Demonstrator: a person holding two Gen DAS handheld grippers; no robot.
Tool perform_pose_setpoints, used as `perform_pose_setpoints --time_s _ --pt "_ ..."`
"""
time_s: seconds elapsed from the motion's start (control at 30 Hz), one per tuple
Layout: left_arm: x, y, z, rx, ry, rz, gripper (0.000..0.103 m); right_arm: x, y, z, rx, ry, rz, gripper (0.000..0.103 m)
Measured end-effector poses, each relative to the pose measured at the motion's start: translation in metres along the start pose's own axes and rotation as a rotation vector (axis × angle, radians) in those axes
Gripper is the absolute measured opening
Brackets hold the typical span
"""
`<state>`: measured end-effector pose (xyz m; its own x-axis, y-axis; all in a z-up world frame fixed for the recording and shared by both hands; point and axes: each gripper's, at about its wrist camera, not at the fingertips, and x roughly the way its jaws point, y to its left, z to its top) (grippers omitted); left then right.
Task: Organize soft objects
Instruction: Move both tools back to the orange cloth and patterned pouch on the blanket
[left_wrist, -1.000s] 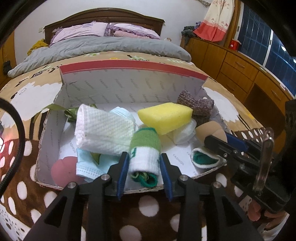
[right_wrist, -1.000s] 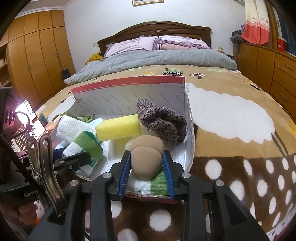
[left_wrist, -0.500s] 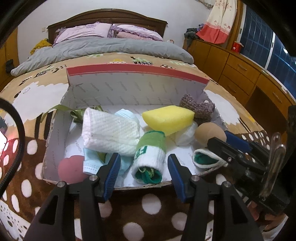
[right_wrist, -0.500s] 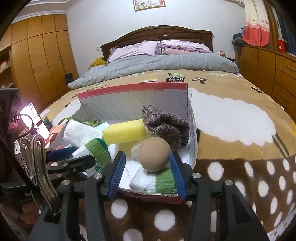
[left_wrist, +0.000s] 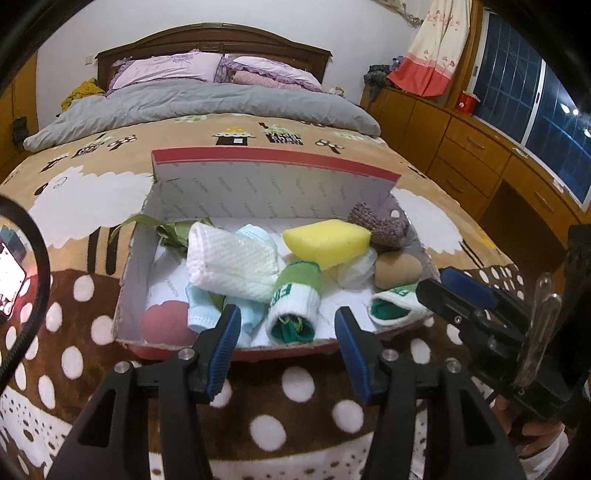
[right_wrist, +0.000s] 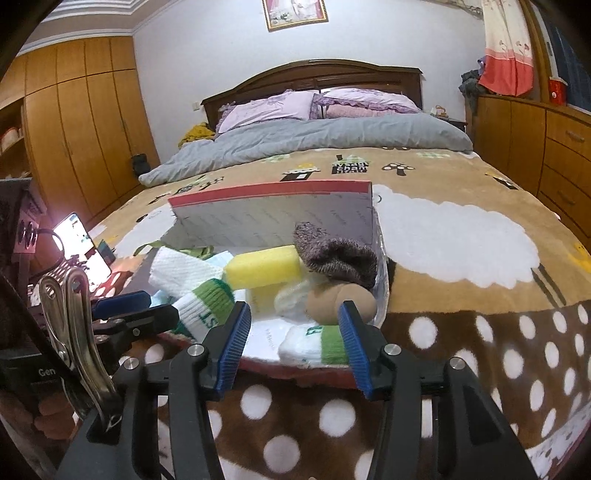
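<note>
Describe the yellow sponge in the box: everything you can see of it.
The yellow sponge is a thick foam block with rounded edges and a fine porous surface, undamaged as far as can be seen. It lies tilted toward the back right of the box, propped on other items: the brown knitted sock touches its right end, a white crumpled cloth sits underneath. Neither gripper touches it.

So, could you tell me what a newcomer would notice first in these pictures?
Probably the red-edged cardboard box on the spotted blanket, packed with soft things. The yellow sponge stands out at the back right, beside the white cloth roll. Both the left gripper and right gripper hang open at its front edge.
</note>
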<state>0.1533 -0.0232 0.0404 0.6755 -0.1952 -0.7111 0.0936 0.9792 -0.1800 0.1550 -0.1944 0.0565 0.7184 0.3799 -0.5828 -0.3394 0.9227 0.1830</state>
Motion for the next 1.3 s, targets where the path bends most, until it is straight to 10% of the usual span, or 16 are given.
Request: perform_pose_setpoints --time_s 1.3 --pt "-0.081 0.013 -0.093 -0.003 0.080 -0.011 0.056 -0.088 0.057 -0.079 -0.052 0.080 0.061 0.051"
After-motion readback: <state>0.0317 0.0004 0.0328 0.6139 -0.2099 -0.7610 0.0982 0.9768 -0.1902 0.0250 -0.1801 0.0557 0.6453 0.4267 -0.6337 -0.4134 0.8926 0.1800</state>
